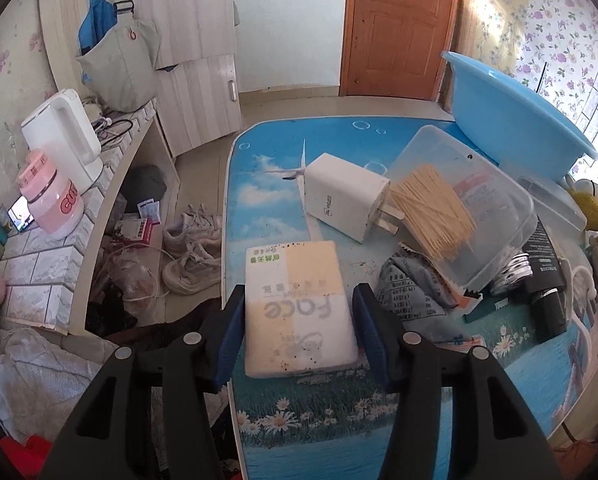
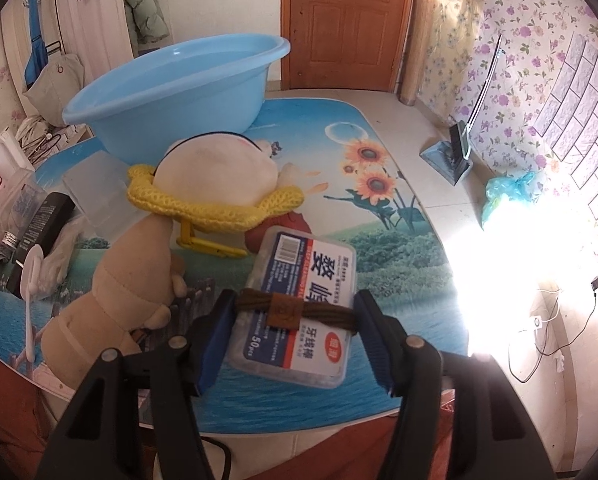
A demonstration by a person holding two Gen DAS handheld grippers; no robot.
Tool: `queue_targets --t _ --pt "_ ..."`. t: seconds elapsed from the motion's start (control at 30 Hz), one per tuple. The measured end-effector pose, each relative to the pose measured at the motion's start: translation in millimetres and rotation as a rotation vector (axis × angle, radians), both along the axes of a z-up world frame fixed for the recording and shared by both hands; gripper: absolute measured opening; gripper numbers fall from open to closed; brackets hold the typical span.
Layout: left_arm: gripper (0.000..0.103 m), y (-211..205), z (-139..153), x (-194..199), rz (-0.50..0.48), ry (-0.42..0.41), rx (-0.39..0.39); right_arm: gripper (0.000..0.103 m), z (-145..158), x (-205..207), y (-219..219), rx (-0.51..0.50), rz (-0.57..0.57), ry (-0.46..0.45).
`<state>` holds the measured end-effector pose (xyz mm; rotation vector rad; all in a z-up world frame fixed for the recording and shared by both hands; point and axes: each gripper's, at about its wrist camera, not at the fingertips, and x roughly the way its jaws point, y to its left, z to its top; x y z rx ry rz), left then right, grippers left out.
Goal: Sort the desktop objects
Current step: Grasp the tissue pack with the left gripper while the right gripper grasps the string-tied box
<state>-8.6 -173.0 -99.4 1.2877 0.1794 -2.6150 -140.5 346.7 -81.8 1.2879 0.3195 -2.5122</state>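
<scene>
Left gripper (image 1: pixel 299 336) has its jaws spread on either side of the tissue pack (image 1: pixel 297 304), which lies flat near the left edge of the desk (image 1: pixel 267 200). There's a sliver of gap on both sides, so it's straddling the pack, not squeezing it. Just past the pack sits a white charger (image 1: pixel 345 196) on its side, prongs pointing at a bundle of toothpicks (image 1: pixel 433 216) that rests on a clear tub (image 1: pixel 495 216). A grey snack bag (image 1: pixel 411 284) is tucked under the tub's near corner, and a black tube (image 1: pixel 547 280) lies further right. The blue basin (image 1: pixel 515 108) sits at the back right.

Right gripper (image 2: pixel 295 316) is around the floss pick box (image 2: pixel 303 304), which lies near the front edge of the desk with a brown cord (image 2: pixel 295 308) wrapped across it. The blue pads look like they're touching the cord ends and box sides, but I can't tell if it's actually clamped. Left of the box, a plush toy (image 2: pixel 139 272) with a yellow scarf (image 2: pixel 215 204) lies sprawled, its head up against the basin. A yellow clip (image 2: pixel 207 242) pokes out under the scarf.
</scene>
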Motion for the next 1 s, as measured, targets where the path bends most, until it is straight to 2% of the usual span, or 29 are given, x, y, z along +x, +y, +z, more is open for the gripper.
queue_targets --t 0.03,0.1,0.13,0.2,0.3,0.47,0.63,0.77,1.0 --pt "0.052 0 0 -1 0.003 0.004 0.002 0.063 -2 1 -2 0.023 0.003 0.009" --pt "0.044 -3 1 -2 0.01 0.007 0.016 0.064 -7 0 -5 0.049 0.005 0.001" --pt "0.044 -3 3 -1 0.012 0.014 0.027 0.059 -8 -2 -3 0.019 0.006 -0.015" --pt "0.044 -1 10 3 0.012 0.046 0.029 0.058 -6 -4 3 -0.033 -0.008 -0.037" --pt "0.044 2 23 8 0.008 0.078 0.025 0.058 1 -1 8 -0.022 -0.013 0.01" --pt "0.044 10 54 11 -0.021 0.139 0.034 0.057 23 1 17 -0.077 -0.037 0.085" --pt "0.044 29 80 7 -0.074 0.165 0.027 0.057 49 5 20 -0.135 -0.037 0.164" --pt "0.045 50 96 -1 -0.117 0.162 0.024 0.057 69 10 15 -0.172 -0.008 0.218" --pt "0.045 88 121 -18 -0.194 0.201 0.052 0.057 93 10 -9 -0.222 0.088 0.258"
